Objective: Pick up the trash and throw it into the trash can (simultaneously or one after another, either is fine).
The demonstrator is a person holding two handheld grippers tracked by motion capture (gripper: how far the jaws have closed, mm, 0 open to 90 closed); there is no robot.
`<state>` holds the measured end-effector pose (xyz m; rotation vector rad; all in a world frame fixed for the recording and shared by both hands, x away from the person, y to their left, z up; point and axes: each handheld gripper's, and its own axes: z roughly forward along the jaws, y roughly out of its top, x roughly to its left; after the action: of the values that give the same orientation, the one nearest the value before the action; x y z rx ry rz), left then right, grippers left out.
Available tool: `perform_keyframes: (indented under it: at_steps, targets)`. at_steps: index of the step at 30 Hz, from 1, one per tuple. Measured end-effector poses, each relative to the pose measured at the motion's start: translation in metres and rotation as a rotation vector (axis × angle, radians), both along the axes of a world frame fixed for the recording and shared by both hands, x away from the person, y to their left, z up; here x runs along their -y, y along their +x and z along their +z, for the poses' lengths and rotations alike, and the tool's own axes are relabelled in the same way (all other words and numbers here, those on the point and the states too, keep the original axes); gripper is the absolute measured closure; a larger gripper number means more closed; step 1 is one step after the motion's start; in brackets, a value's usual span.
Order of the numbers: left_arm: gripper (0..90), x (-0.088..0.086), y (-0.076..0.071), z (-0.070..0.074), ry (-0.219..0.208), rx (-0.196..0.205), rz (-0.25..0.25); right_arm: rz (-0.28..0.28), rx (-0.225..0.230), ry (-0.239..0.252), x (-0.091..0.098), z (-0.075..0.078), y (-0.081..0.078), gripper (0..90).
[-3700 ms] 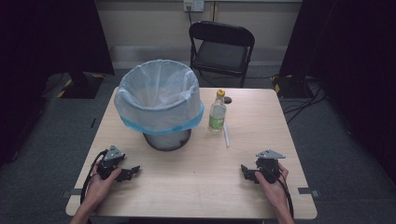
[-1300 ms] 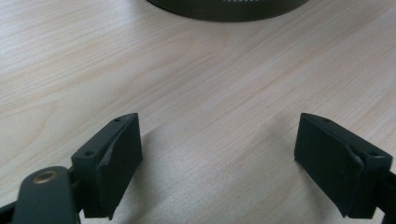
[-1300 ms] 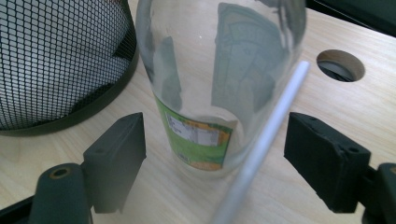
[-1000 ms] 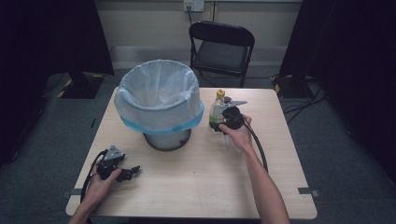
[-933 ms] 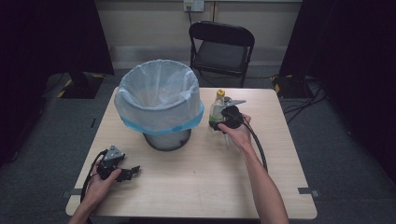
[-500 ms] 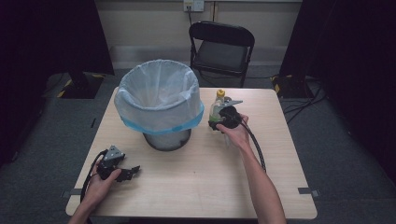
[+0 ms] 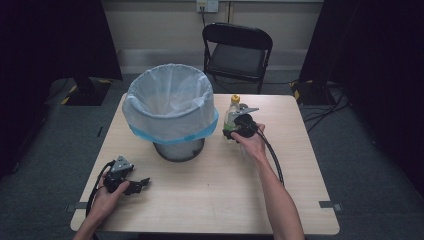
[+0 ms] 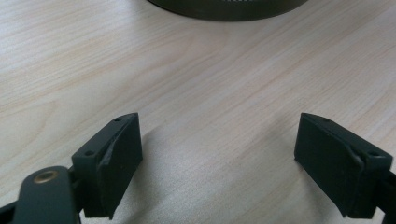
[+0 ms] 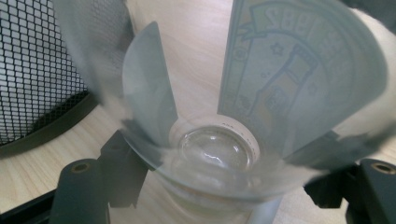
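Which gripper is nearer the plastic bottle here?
Right. The right gripper is at the plastic bottle, its fingers on either side of it. The left gripper sits open near the table's front-left corner, across from the bin.

Staged recording room, black curtains (image 7: pixel 50 40), lone table (image 7: pixel 210 200), folding chair (image 7: pixel 237 47), taped grey carpet (image 7: pixel 45 165)

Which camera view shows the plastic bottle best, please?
The high view: the whole bottle stands upright beside the bin, its yellow cap visible, the right gripper at it. The right gripper view shows its base and label, close and blurred, between the fingers.
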<state>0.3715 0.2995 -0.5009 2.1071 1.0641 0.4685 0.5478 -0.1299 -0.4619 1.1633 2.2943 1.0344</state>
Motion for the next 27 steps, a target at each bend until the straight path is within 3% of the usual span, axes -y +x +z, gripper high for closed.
perform_keyframes:
  at_steps: [11,17,27]
  targets:
    - [14.6,0.0,0.0,0.0,-0.001,0.0,-0.001,-0.022,-0.024,0.033,-0.002,0.005,-0.002,27.7]
    - [14.6,0.0,0.0,0.0,-0.002,0.001,-0.001,-0.028,-0.02,0.058,0.005,0.015,-0.008,27.7]
    - [14.6,0.0,0.0,0.0,-0.002,0.001,-0.001,-0.024,0.014,0.108,0.015,0.051,-0.033,27.8]
